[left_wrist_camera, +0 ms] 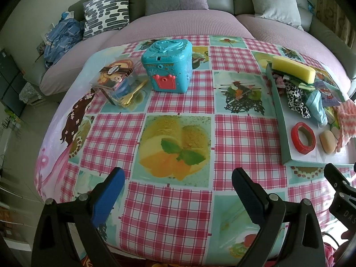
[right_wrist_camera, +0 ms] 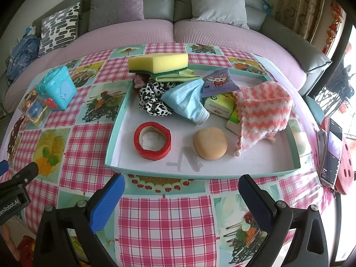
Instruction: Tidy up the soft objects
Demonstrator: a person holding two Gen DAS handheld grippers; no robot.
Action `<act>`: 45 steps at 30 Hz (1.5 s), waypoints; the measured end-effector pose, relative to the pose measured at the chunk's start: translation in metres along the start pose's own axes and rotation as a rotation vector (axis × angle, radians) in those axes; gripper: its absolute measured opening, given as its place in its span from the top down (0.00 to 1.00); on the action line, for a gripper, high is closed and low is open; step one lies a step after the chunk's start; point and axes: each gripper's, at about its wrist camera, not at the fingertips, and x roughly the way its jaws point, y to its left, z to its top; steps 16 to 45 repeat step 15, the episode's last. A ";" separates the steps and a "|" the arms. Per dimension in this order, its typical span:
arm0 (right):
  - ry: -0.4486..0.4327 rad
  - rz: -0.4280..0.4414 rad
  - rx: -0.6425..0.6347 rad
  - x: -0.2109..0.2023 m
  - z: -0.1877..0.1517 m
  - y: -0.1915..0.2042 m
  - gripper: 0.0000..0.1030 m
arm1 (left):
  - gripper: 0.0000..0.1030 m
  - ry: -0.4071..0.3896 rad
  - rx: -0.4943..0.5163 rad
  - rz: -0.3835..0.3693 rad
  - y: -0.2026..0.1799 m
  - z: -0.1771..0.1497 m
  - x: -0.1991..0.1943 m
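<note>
A shallow teal-rimmed tray (right_wrist_camera: pixel 115 120) (left_wrist_camera: pixel 280 120) on the checked tablecloth holds a yellow-and-green sponge (right_wrist_camera: pixel 158 62) (left_wrist_camera: pixel 293 69), a leopard-print cloth (right_wrist_camera: pixel 153 102) (left_wrist_camera: pixel 297 102), a light blue cloth (right_wrist_camera: pixel 187 102), a pink-and-white striped towel (right_wrist_camera: pixel 262 111), a tan soft bun (right_wrist_camera: pixel 210 142) (left_wrist_camera: pixel 327 142) and a red tape roll (right_wrist_camera: pixel 152 141) (left_wrist_camera: pixel 303 137). My right gripper (right_wrist_camera: pixel 181 190) stands open just before the tray's near rim, holding nothing. My left gripper (left_wrist_camera: pixel 178 185) is open over the tablecloth, left of the tray.
A turquoise lidded box (left_wrist_camera: pixel 168 64) (right_wrist_camera: pixel 56 90) and a clear container (left_wrist_camera: pixel 115 82) with a gold fork stand at the table's far left. Tissue packs (right_wrist_camera: pixel 219 104) lie in the tray. A phone (right_wrist_camera: pixel 331 151) rests at the right edge. A sofa with cushions (right_wrist_camera: pixel 218 2) runs behind.
</note>
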 end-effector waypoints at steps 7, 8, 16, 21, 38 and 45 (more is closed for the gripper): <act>0.001 0.001 0.000 0.000 0.000 0.000 0.00 | 0.06 -0.007 -0.004 0.004 0.000 0.000 -0.001; 0.001 0.001 0.000 0.000 0.000 0.000 0.00 | 0.06 -0.007 -0.006 0.006 0.001 0.000 -0.001; 0.001 0.001 -0.001 0.001 0.000 0.000 0.00 | 0.06 -0.005 -0.008 0.007 0.000 0.000 0.000; 0.001 0.001 -0.001 0.001 0.000 0.000 0.00 | 0.06 -0.005 -0.008 0.007 0.000 0.000 0.000; 0.001 0.001 -0.001 0.001 0.000 0.000 0.00 | 0.06 -0.005 -0.008 0.007 0.000 0.000 0.000; 0.001 0.001 -0.001 0.001 0.000 0.000 0.00 | 0.06 -0.005 -0.008 0.007 0.000 0.000 0.000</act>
